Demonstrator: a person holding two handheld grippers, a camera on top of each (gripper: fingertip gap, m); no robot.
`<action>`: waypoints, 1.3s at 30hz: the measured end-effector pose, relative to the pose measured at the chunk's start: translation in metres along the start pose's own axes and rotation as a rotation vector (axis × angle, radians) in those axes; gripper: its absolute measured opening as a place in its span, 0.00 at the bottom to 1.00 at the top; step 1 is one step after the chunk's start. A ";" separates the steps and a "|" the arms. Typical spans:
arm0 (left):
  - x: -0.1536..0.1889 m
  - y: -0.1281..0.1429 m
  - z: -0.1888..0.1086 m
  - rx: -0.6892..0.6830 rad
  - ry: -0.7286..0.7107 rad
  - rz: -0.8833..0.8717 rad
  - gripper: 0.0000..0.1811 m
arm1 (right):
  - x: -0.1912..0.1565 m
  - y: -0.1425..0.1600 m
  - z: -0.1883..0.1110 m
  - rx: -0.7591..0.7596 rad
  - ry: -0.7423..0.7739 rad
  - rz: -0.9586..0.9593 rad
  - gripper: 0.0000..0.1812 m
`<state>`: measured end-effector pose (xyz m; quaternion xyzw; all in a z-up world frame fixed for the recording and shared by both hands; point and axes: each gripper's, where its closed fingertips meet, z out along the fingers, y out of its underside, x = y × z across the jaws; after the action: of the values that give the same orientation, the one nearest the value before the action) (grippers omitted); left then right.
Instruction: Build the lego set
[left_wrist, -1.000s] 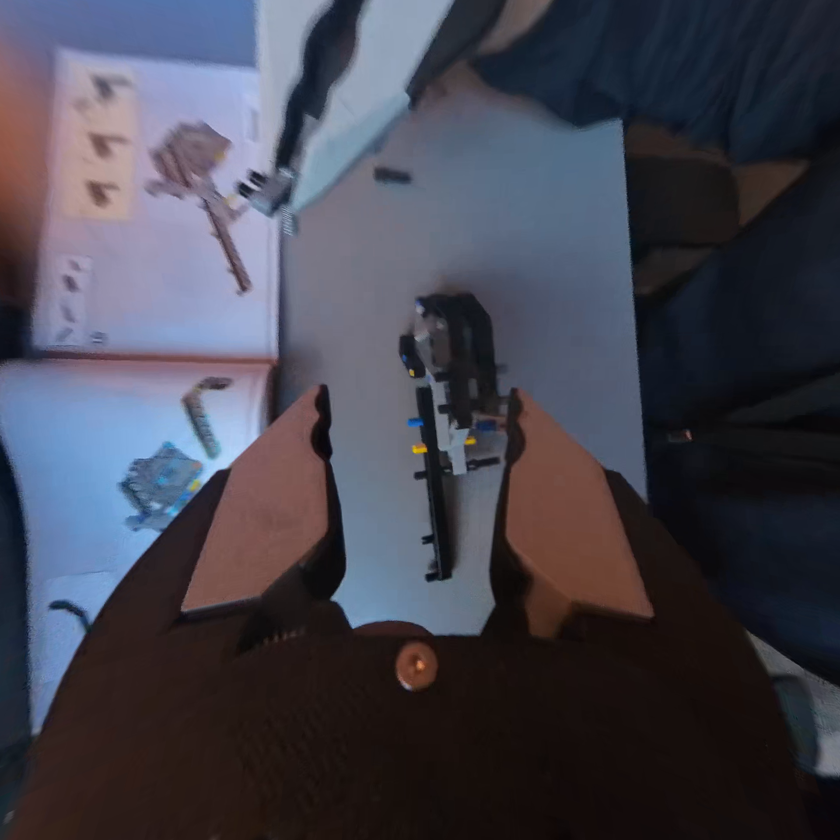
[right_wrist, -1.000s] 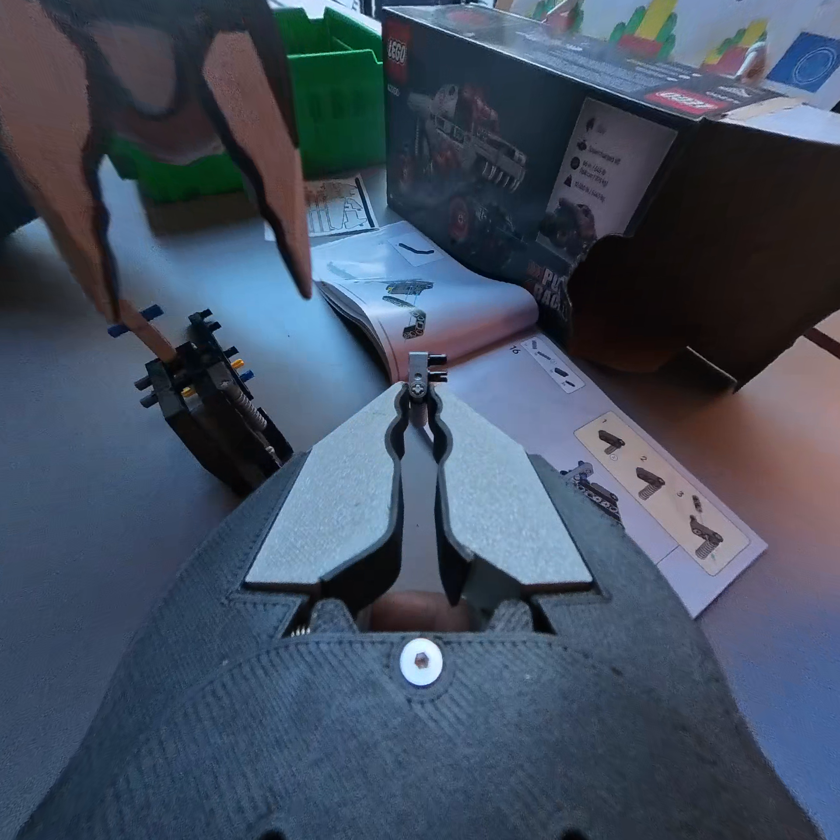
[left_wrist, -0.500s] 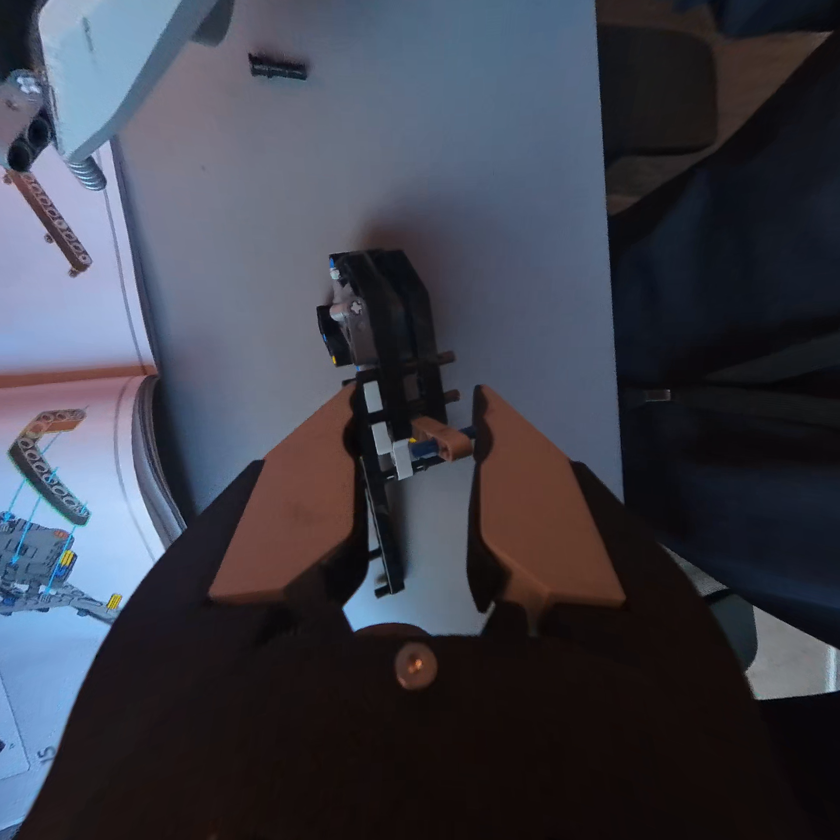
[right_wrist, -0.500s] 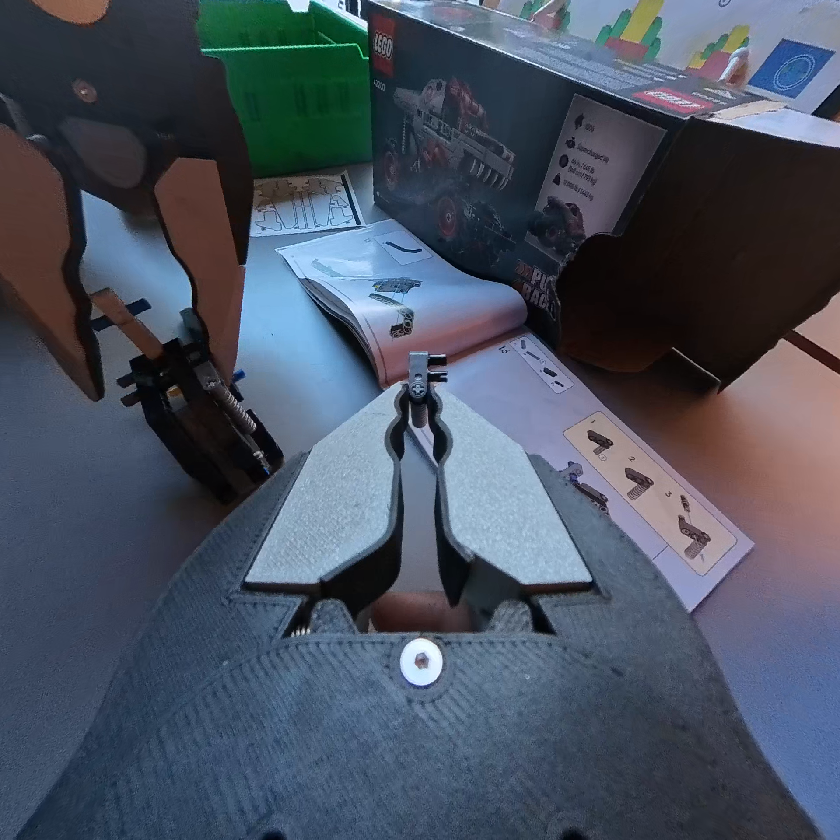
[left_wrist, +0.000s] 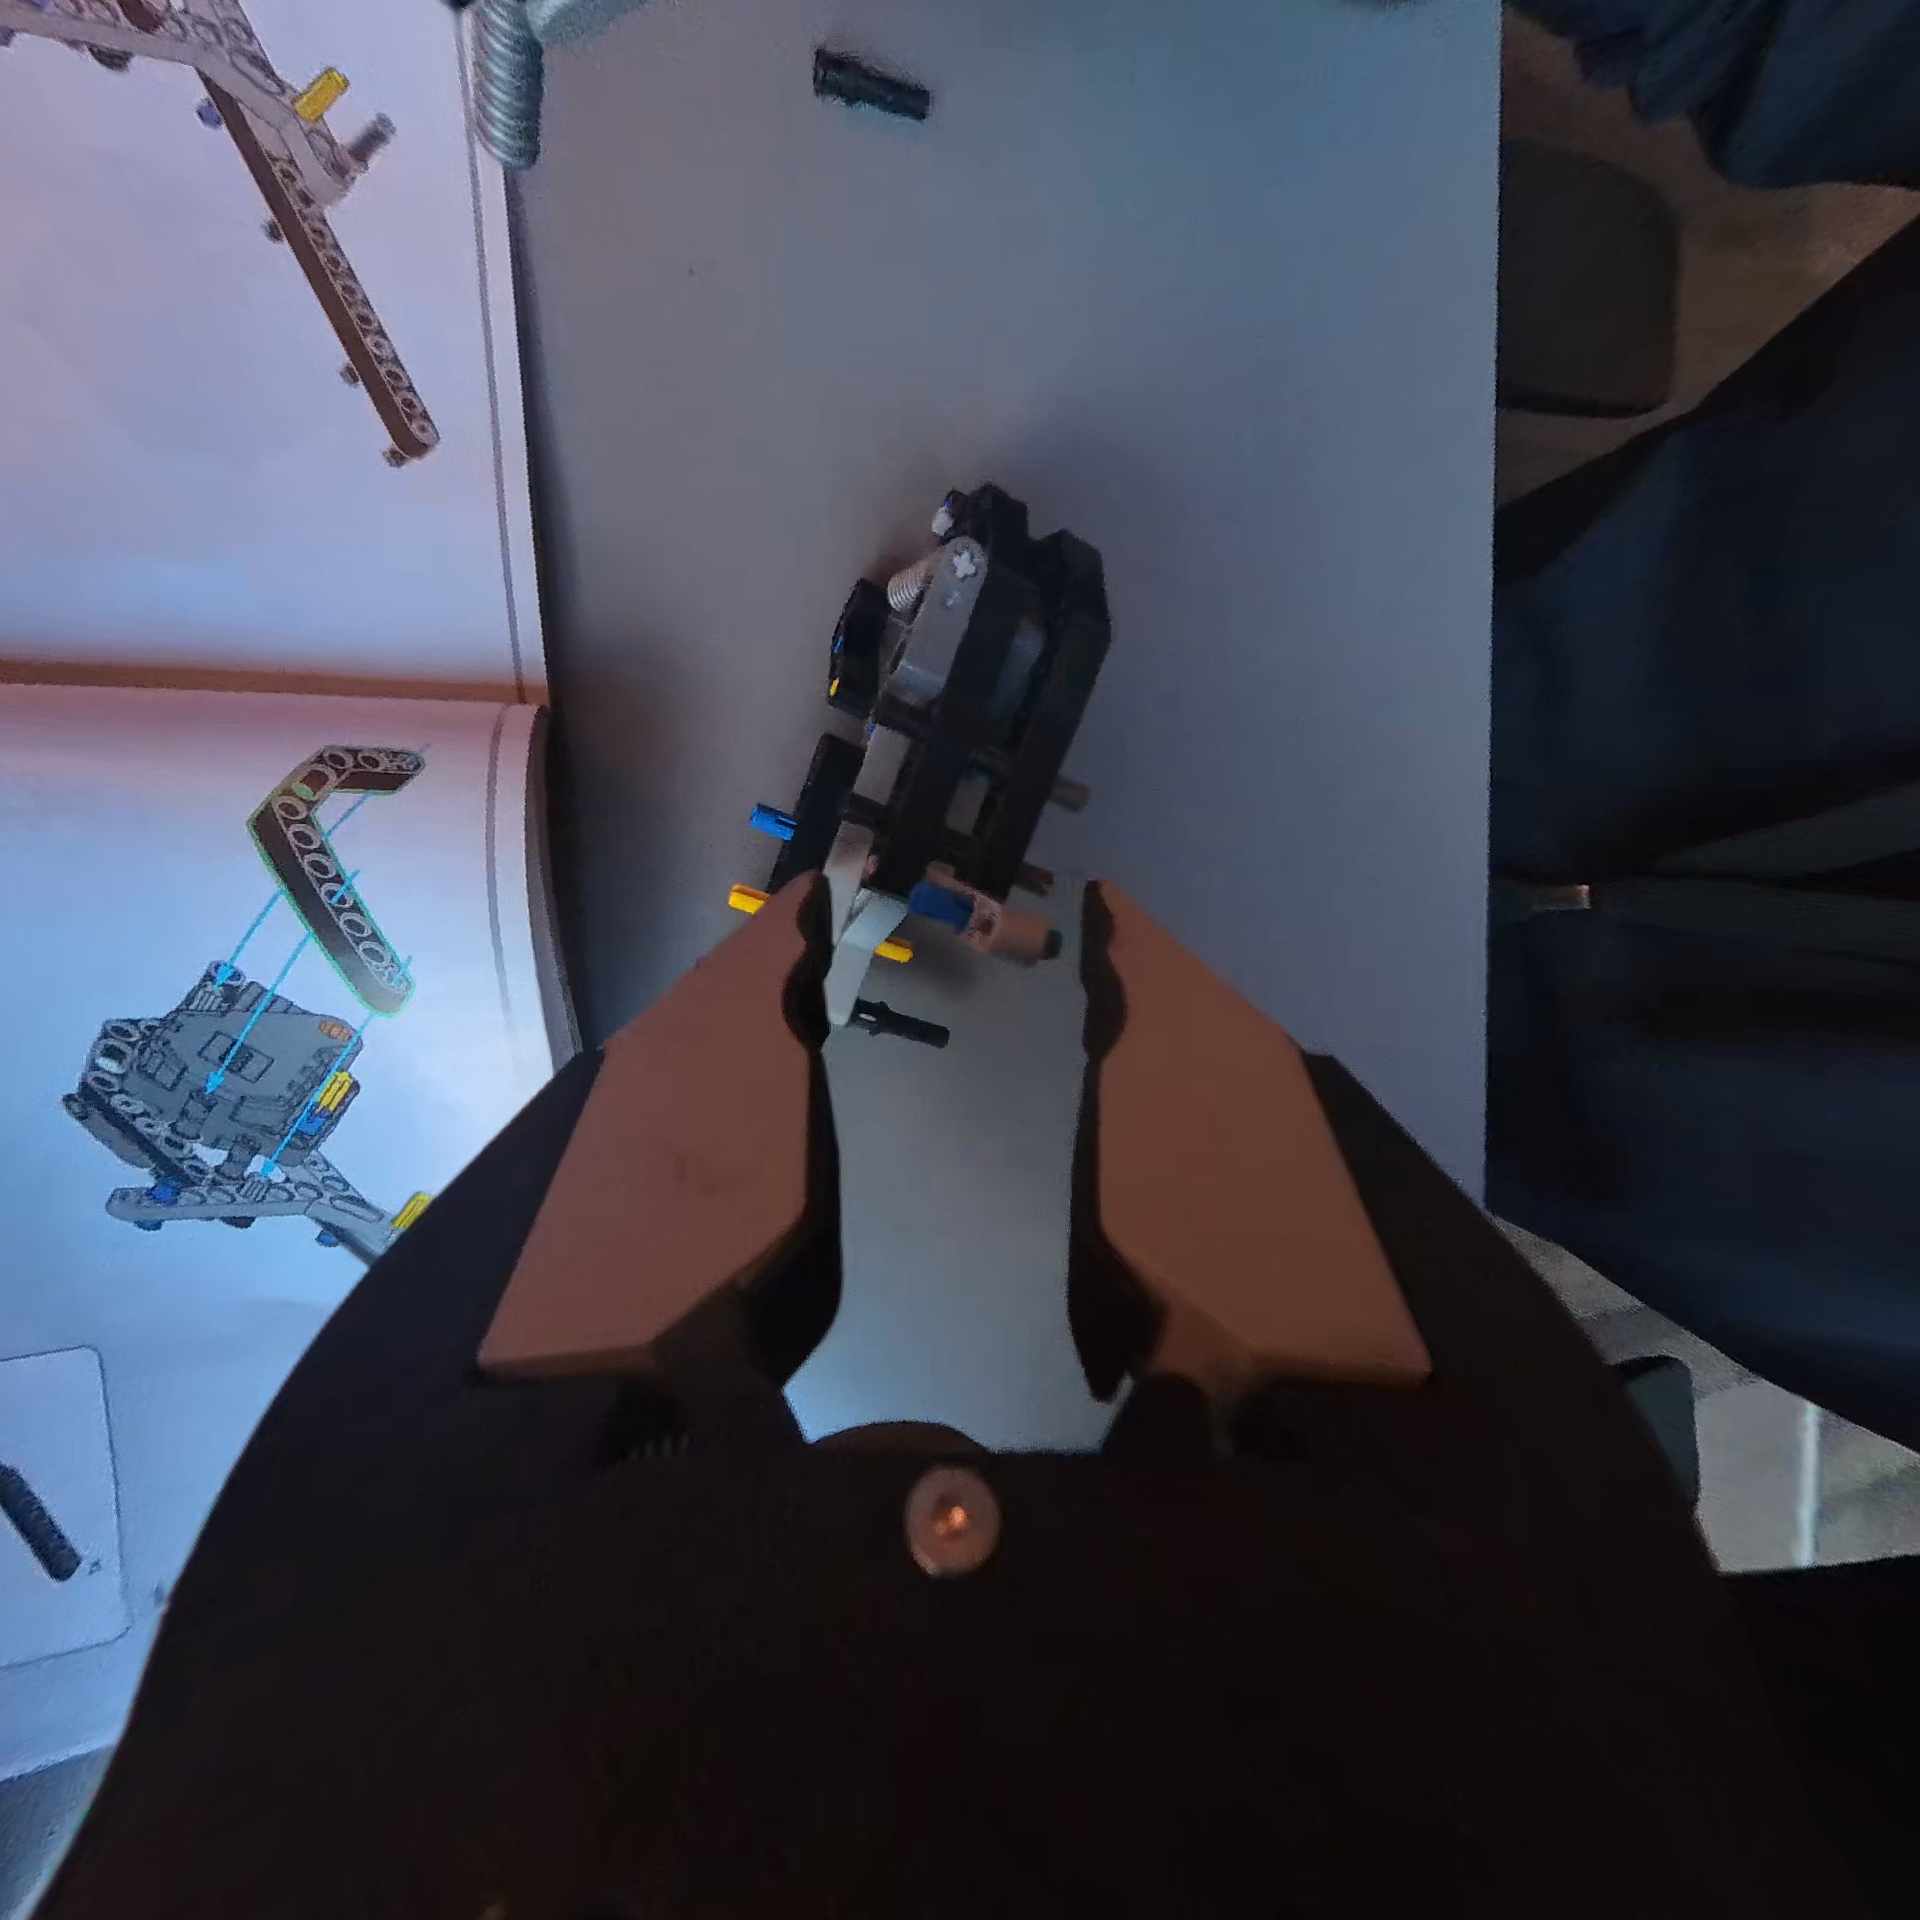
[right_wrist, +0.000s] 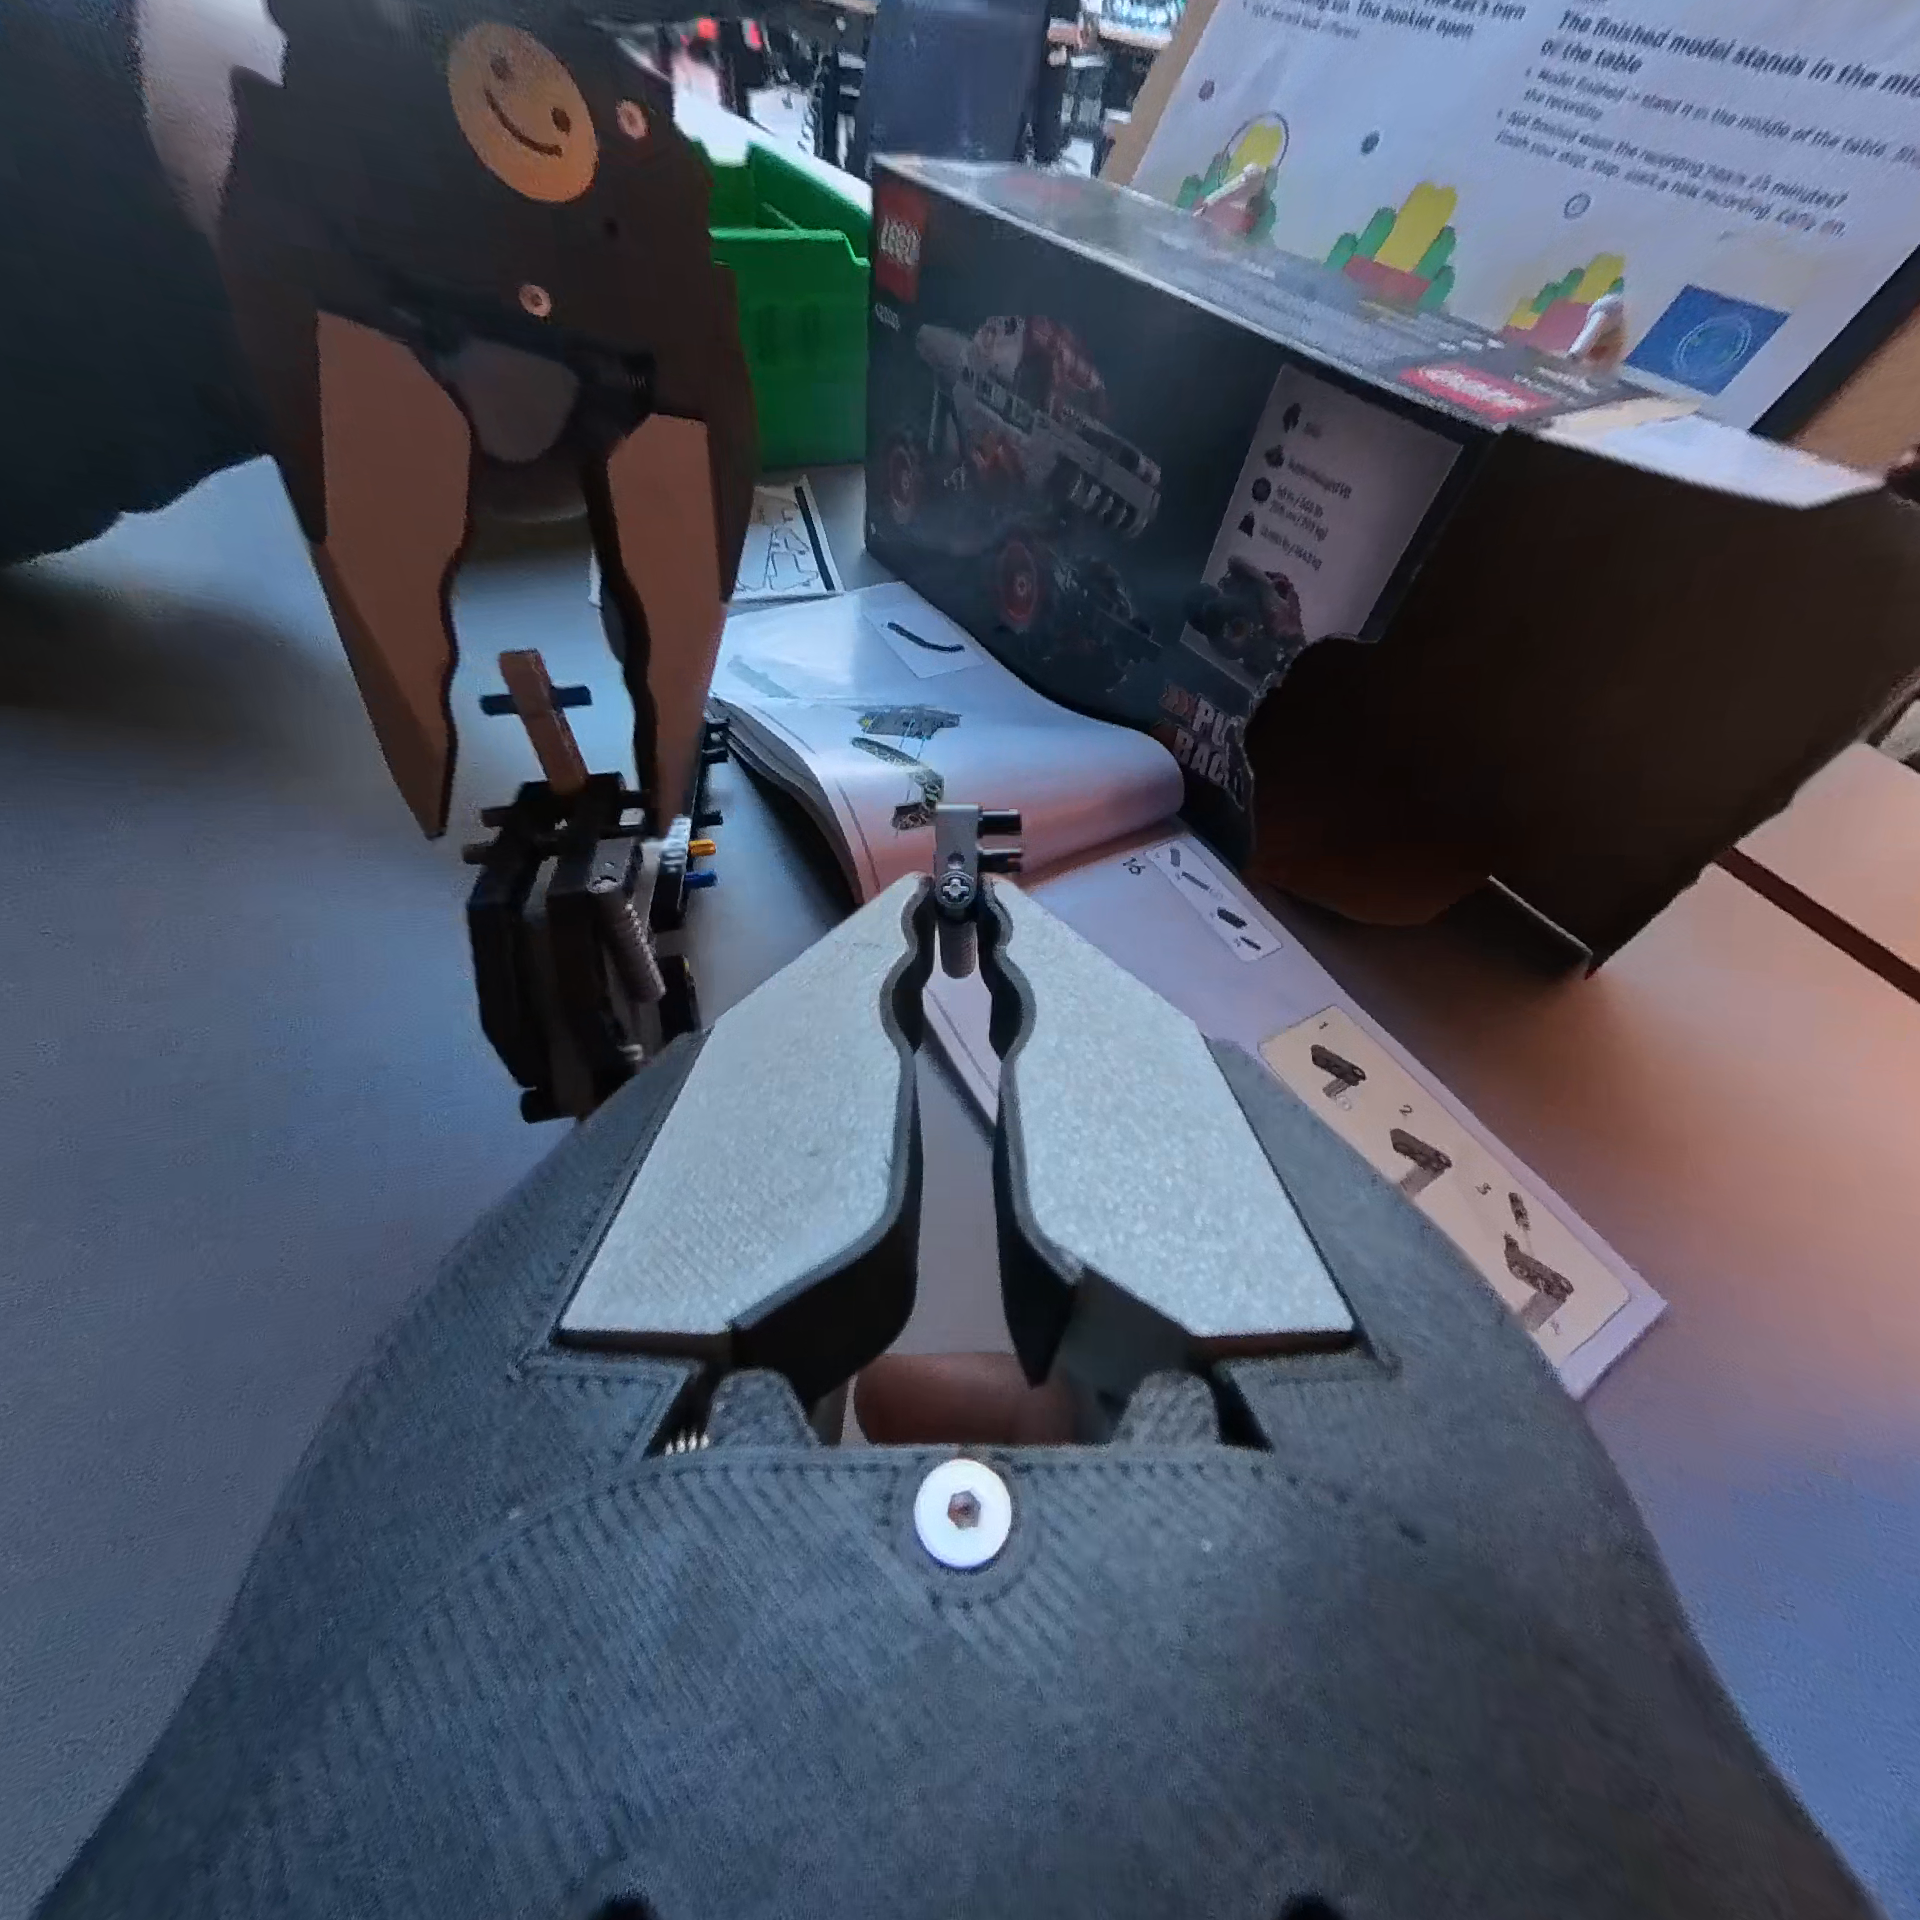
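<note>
The partly built black Lego assembly (left_wrist: 966, 707) stands on the grey table, with blue and yellow pins and a tan axle sticking out; it also shows in the right wrist view (right_wrist: 561, 956). My left gripper (left_wrist: 951, 914) is open, its brown fingertips on either side of the assembly's near end. Its left fingertip (left_wrist: 800, 935) touches the assembly's grey piece. From the right wrist view the left gripper (right_wrist: 551, 810) hangs over the assembly. My right gripper (right_wrist: 956, 904) is shut on a small grey connector with black pins (right_wrist: 961, 857), held above the open instruction booklet (right_wrist: 987, 748).
The booklet (left_wrist: 260, 520) lies left of the assembly. A loose black pin (left_wrist: 871, 81) lies farther along the table. The set's dark box (right_wrist: 1143, 468), a green bin (right_wrist: 800, 312) and a white poster (right_wrist: 1507, 156) stand behind. The table edge (left_wrist: 1491, 623) is close on the right. The left gripper's tips are roughly 12 cm from the right gripper's.
My left gripper came down over the assembly and stayed open; the assembly now stands more upright and turned. My right gripper kept its hold on the small connector and shifted slightly.
</note>
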<state>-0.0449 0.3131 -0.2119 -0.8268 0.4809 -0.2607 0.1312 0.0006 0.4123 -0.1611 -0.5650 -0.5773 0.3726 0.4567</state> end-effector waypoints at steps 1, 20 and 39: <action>0.001 -0.003 -0.005 0.014 -0.005 0.004 0.26 | -0.003 -0.004 -0.001 0.022 -0.014 -0.009 0.02; -0.023 -0.074 -0.076 0.480 -0.203 -0.030 0.25 | 0.000 -0.047 -0.025 0.274 0.075 -0.189 0.02; -0.039 -0.016 -0.059 0.576 -0.326 -0.134 0.29 | 0.048 -0.032 -0.045 0.118 0.031 0.103 0.02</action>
<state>-0.0819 0.3573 -0.1671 -0.8161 0.3048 -0.2584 0.4174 0.0355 0.4538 -0.1117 -0.5719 -0.5174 0.4202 0.4782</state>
